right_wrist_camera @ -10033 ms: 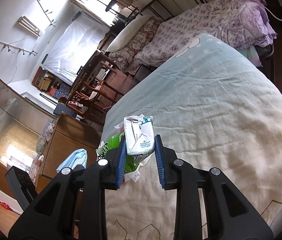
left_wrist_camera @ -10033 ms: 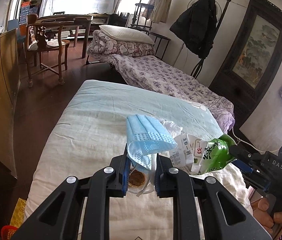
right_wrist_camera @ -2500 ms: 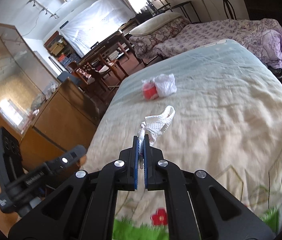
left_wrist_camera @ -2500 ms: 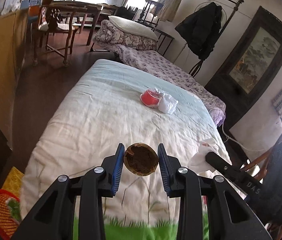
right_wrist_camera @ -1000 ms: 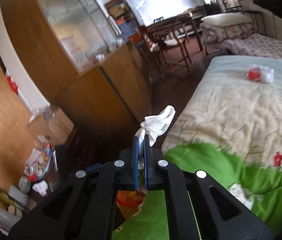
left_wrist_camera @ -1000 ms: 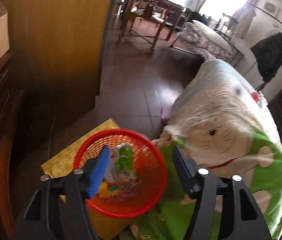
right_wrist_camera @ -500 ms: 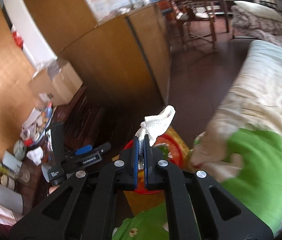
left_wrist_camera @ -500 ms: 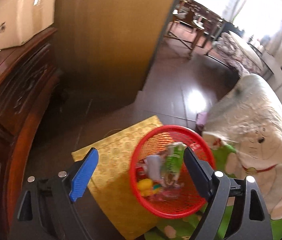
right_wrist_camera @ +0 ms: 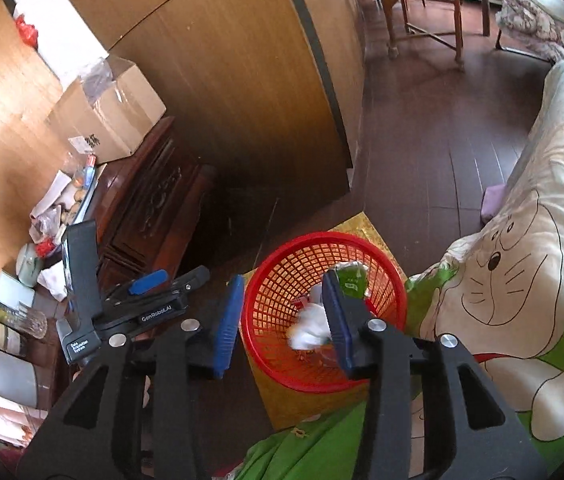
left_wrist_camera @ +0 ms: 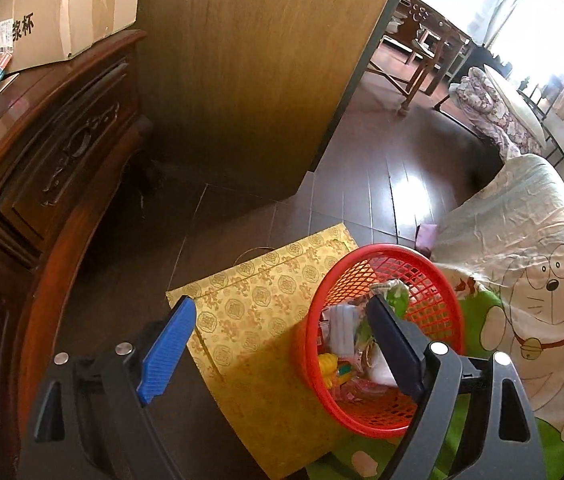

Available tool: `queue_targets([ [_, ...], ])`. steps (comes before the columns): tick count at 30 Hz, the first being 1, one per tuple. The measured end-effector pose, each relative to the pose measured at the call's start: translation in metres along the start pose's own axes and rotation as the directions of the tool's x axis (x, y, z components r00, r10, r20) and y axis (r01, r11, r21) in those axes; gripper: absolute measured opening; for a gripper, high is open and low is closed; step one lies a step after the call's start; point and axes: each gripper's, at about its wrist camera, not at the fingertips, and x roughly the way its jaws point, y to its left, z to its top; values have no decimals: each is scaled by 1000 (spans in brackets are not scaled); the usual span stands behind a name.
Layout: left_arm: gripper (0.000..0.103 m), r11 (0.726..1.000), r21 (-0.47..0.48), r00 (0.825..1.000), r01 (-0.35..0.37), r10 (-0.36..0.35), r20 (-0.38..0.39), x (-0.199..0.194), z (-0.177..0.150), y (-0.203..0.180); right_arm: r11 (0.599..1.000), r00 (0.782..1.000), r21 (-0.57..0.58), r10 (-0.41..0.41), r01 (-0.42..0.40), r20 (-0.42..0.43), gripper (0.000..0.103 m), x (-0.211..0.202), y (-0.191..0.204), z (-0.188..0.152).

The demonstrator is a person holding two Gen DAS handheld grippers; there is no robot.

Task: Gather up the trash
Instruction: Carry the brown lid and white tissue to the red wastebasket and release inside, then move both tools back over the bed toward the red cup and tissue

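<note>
A red mesh basket (left_wrist_camera: 430, 284) stands on the floor by the bed and holds several pieces of trash, among them a green wrapper (left_wrist_camera: 396, 300). In the right wrist view the basket (right_wrist_camera: 282, 280) has a white crumpled tissue (right_wrist_camera: 310, 326) lying inside. My left gripper (left_wrist_camera: 277, 348) is wide open and empty, above the basket's left side. My right gripper (right_wrist_camera: 284, 316) is open and empty, directly above the basket. The left gripper also shows in the right wrist view (right_wrist_camera: 169, 280), open, to the left of the basket.
A yellow patterned bag (left_wrist_camera: 257, 320) lies flat under the basket. A dark carved cabinet (left_wrist_camera: 41, 168) with a cardboard box (left_wrist_camera: 61, 12) stands at the left. A wooden partition (left_wrist_camera: 265, 64) stands behind. The bed with a cartoon quilt (left_wrist_camera: 530, 264) is at the right.
My right gripper has opened and the white tissue has dropped into the basket. My left gripper has opened wider and shifted left of the basket.
</note>
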Motion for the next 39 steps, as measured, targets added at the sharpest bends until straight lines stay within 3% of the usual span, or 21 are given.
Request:
queue_targets([
  [11,86,999,45,997,8,-11,71,-37,10,-21,998,989,55,-3,-5,148,43,-56,-13,3],
  [21,87,986,165,985,24,-51,165,-94,13,-72,992,955,124,-32,-5,294,44,-132,-44,-11],
  [27,92,970,239,972,41,-94,213,-129,10,-114,985,919,170,-68,1,389,51,-178,-68,-28],
  [31,97,954,297,964,41,-115,238,-146,7,-149,973,880,225,-142,41,453,70,-209,-91,-44],
  [33,97,942,335,962,36,-123,243,-152,5,-172,965,867,253,-181,65,465,77,-220,-105,-50],
  [39,97,879,473,957,55,-182,227,-150,2,-258,915,835,393,-288,94,470,79,-246,-174,-68],
])
